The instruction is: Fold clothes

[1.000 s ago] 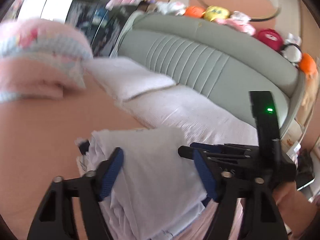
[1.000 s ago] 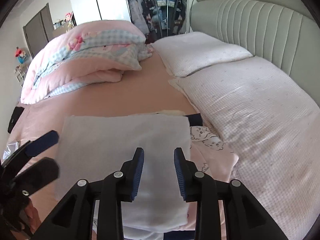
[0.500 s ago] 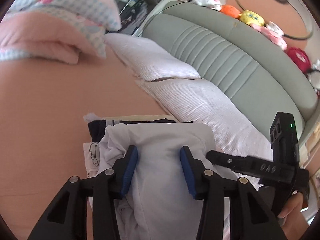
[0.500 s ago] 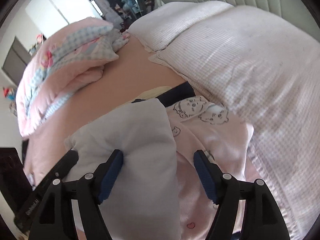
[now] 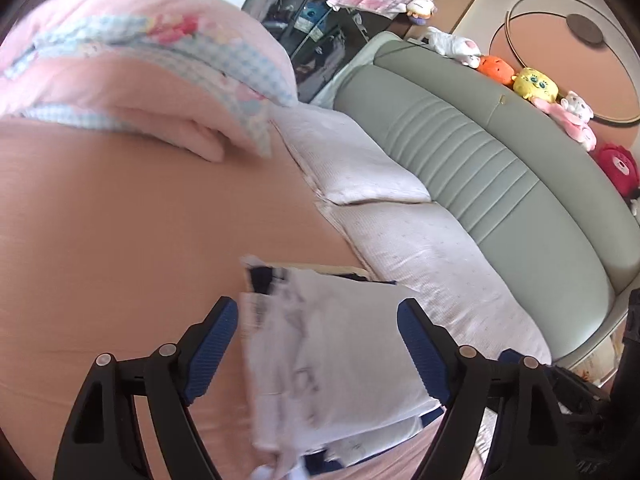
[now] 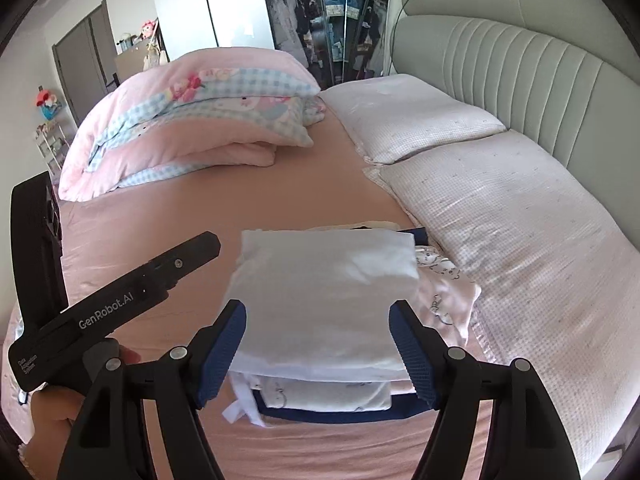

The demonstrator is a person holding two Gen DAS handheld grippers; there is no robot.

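Observation:
A folded white garment lies on top of a small stack on the pink bed sheet. Under it are a pale pink garment with bear prints and a navy piece. My right gripper is open, hovering just in front of the stack with its blue pads clear of the cloth. My left gripper is above the same white garment. Its jaws are opening, and the cloth lies below and between them untouched. The left gripper's black housing shows in the right wrist view, held by a hand.
A folded pink and blue-checked quilt lies at the far left of the bed. Two white pillows rest against the grey-green headboard. Plush toys line its top. A wardrobe stands behind.
Both grippers have let go of the white folded garment and drawn back and up. The right jaws spread first, then the left. The garment now rests on the stack.

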